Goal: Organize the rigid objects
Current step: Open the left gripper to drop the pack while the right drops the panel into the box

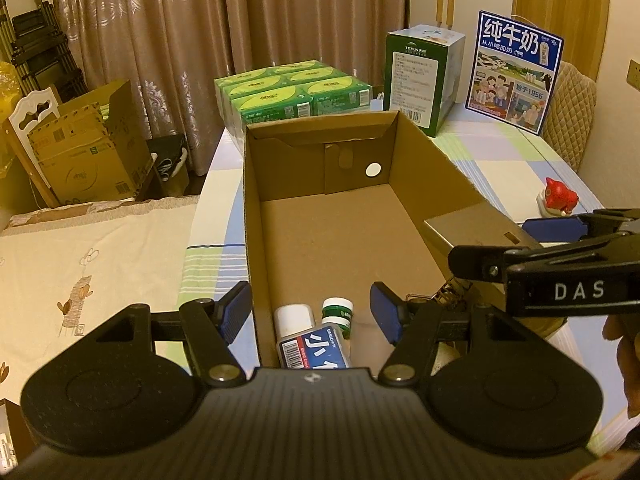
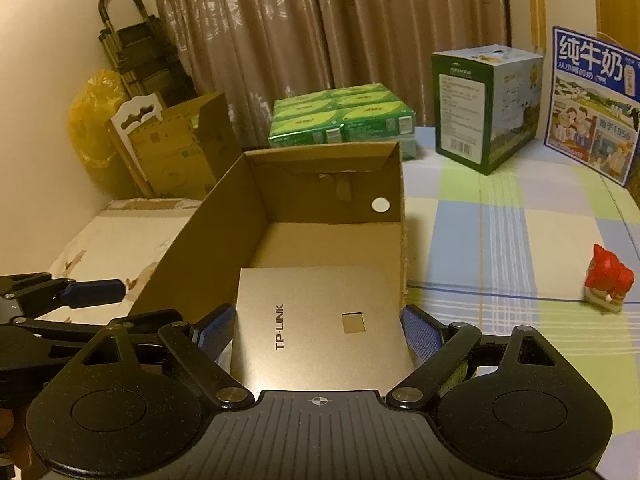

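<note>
An open cardboard box (image 1: 253,200) (image 2: 208,248) stands on the chequered table. At its near end lie a white bottle (image 1: 294,316), a small green-and-white jar (image 1: 338,312) and a blue-and-white packet (image 1: 316,346). My left gripper (image 1: 308,312) hangs open over them, one finger outside the box's left wall and the other inside. My right gripper (image 2: 316,332) (image 1: 508,246) is shut on a flat gold TP-LINK box (image 2: 320,320) (image 1: 472,232). That box is tilted over the cardboard box's right side, its far end inside. A left gripper finger (image 2: 92,294) shows at the left edge.
Beyond the box stand green tissue packs (image 1: 292,92) (image 2: 344,116), a green carton (image 1: 424,76) (image 2: 480,104) and a blue milk carton (image 1: 516,72) (image 2: 596,104). A red figurine (image 1: 558,196) (image 2: 608,280) sits on the table at the right. A cream-covered surface (image 1: 80,260) and floor cartons (image 1: 88,148) lie left.
</note>
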`<state>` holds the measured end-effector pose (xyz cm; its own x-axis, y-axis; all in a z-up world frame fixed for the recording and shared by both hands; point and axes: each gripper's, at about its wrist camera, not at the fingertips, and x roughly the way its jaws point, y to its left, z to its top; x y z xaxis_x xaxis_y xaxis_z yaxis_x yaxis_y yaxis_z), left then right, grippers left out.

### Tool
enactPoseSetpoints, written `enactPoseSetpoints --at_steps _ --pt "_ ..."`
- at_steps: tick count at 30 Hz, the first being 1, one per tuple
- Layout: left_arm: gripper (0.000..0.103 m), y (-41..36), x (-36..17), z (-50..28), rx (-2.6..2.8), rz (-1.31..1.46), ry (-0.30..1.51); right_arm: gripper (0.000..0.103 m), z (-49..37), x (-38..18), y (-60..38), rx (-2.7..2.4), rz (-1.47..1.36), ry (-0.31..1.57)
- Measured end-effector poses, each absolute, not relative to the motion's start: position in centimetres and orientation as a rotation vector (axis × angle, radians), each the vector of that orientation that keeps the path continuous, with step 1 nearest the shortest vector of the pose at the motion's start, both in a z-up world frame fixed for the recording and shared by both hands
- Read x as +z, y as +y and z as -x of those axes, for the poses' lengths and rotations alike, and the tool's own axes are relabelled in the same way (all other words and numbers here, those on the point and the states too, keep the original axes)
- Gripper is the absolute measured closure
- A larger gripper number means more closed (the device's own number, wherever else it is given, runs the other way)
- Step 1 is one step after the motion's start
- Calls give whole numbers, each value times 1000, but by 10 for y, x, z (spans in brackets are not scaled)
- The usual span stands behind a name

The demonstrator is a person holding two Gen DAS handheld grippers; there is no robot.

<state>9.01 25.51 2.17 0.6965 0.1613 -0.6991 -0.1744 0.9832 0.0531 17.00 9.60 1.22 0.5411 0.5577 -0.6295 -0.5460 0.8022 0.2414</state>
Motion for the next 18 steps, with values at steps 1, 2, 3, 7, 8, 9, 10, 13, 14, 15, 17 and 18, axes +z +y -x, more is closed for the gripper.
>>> enactPoseSetpoints --at_steps 1,2,3,7,8,9,10,13,14,15,17,18 --pt "42 255 22 -90 188 18 779 17 -170 12 95 653 -19 752" --pt "42 255 22 -90 189 18 779 17 -170 12 95 651 -18 751" --pt "42 255 22 -90 189 19 779 16 -171 13 95 650 -15 750" --pt "42 255 22 -90 189 20 778 16 -171 14 94 645 -15 743" --pt "42 254 22 -90 189 20 778 16 -171 15 94 642 -14 741" --pt "42 254 22 -90 190 20 777 16 -171 15 94 641 -12 741" --pt "42 254 22 -90 190 21 777 16 -171 15 93 641 -10 742" --pt "42 254 22 -90 189 22 777 16 -171 15 93 642 -8 745" --pt "42 254 22 -90 189 21 777 16 -171 15 93 642 -7 747" --pt "42 254 23 -90 189 20 777 16 -171 15 92 642 -6 747" --pt "42 253 23 -90 187 18 778 16 -171 15 92 643 -7 748" --pt "42 252 24 -90 187 17 776 16 -171 15 92 644 -6 749"
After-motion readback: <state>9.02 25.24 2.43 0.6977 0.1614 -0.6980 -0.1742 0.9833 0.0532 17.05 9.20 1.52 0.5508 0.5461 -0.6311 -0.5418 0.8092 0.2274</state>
